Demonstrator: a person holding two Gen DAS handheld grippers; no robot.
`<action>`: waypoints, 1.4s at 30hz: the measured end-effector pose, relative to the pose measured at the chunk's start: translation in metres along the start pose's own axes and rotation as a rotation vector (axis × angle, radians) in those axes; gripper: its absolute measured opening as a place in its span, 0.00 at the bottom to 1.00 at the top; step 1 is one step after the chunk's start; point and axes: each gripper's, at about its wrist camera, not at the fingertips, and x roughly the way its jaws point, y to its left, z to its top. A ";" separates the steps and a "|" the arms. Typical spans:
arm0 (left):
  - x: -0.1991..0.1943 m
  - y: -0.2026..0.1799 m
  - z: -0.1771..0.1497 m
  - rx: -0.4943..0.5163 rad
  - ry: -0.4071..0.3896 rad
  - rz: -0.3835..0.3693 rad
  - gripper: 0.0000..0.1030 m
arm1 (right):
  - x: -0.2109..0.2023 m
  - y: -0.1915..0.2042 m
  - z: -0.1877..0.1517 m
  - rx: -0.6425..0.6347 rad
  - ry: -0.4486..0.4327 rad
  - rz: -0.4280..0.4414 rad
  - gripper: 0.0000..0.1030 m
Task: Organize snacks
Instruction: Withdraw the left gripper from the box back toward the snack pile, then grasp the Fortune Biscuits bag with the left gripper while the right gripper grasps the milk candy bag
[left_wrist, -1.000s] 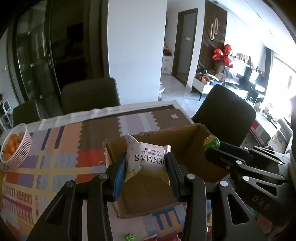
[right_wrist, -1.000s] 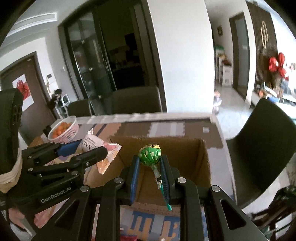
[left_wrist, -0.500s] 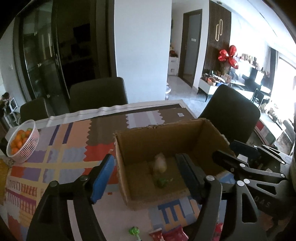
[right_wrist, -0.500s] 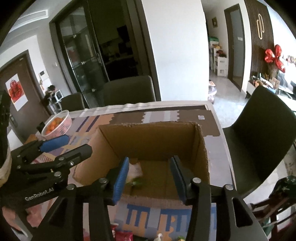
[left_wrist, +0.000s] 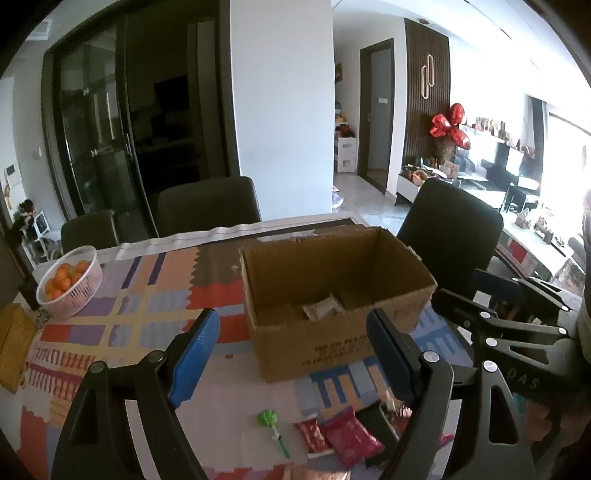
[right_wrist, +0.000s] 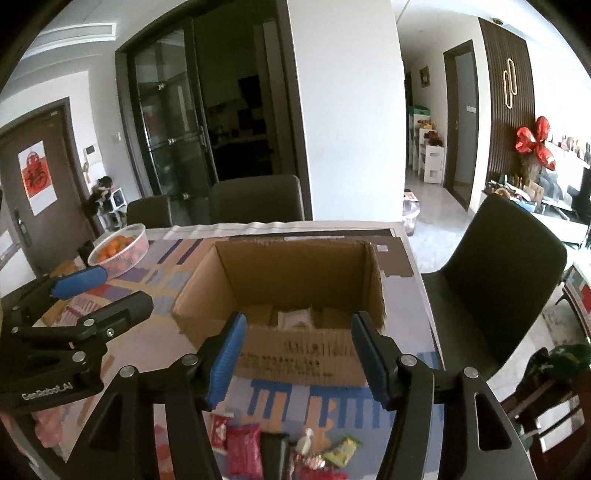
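Observation:
An open cardboard box (left_wrist: 343, 343) (right_wrist: 303, 354) stands on the patterned tablecloth. A white snack packet (left_wrist: 322, 308) (right_wrist: 295, 319) lies on its floor. My left gripper (left_wrist: 295, 347) is open and empty, held in front of the box. My right gripper (right_wrist: 299, 354) is open and empty, also just in front of the box. Loose snacks lie on the table near me: a green lollipop (left_wrist: 269, 419), red packets (left_wrist: 349, 435) (right_wrist: 243, 448), and a green packet (right_wrist: 341, 450).
A white basket of oranges (left_wrist: 70, 282) (right_wrist: 120, 249) stands at the far left. Dark chairs (left_wrist: 208, 205) (right_wrist: 498, 280) surround the table. The right gripper's body (left_wrist: 517, 332) shows at the right of the left wrist view; the left gripper (right_wrist: 74, 321) shows at the right wrist view's left.
Both grippers opened and dropped the white packet and the green lollipop into the box, then pulled back toward me. The loose snacks on the table have come into view.

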 end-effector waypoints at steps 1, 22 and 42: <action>-0.003 -0.001 -0.004 0.000 -0.002 0.007 0.80 | -0.004 0.002 -0.004 -0.003 -0.003 -0.004 0.58; -0.039 -0.004 -0.102 -0.063 0.104 0.028 0.82 | -0.043 0.014 -0.100 0.000 0.067 -0.055 0.63; 0.017 0.003 -0.164 -0.101 0.329 0.015 0.82 | -0.011 0.001 -0.151 0.042 0.235 -0.154 0.63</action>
